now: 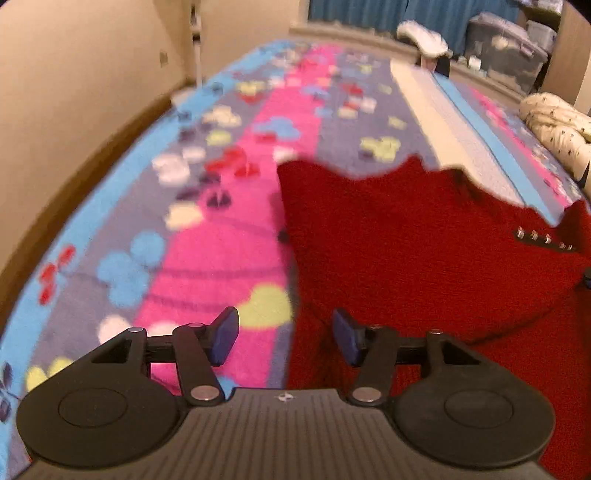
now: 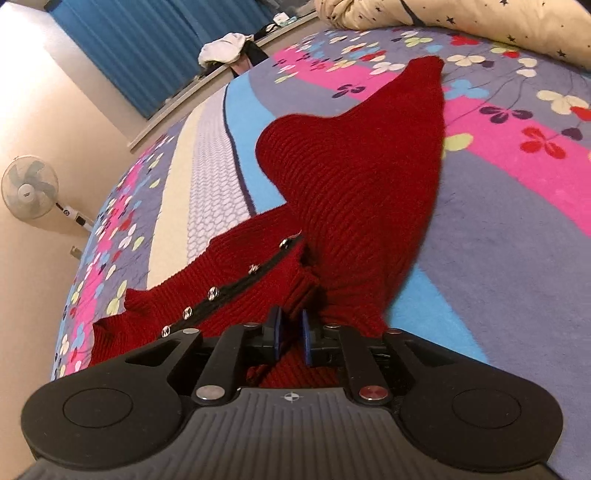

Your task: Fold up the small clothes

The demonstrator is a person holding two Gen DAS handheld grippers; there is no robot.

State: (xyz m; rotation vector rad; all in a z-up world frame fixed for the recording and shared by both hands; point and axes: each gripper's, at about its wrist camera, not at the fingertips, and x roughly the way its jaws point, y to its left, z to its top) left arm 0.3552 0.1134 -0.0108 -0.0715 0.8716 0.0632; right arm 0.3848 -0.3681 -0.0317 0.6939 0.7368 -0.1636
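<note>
Right gripper (image 2: 290,334) pinches the red cardigan (image 2: 354,177) at a ribbed fold; left gripper (image 1: 284,338) hangs wide, holding nothing.
The cardigan lies rumpled on the floral blanket (image 2: 517,229), studs (image 2: 212,293) along its black placket; a star-print duvet (image 2: 480,18) sits beyond.

Bare blanket (image 1: 207,258) left of sweater (image 1: 406,258)

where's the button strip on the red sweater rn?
Right wrist view: the button strip runs diagonally on the red sweater, just left of the right gripper, which pinches the knit. Left wrist view shows it at far right.
</note>
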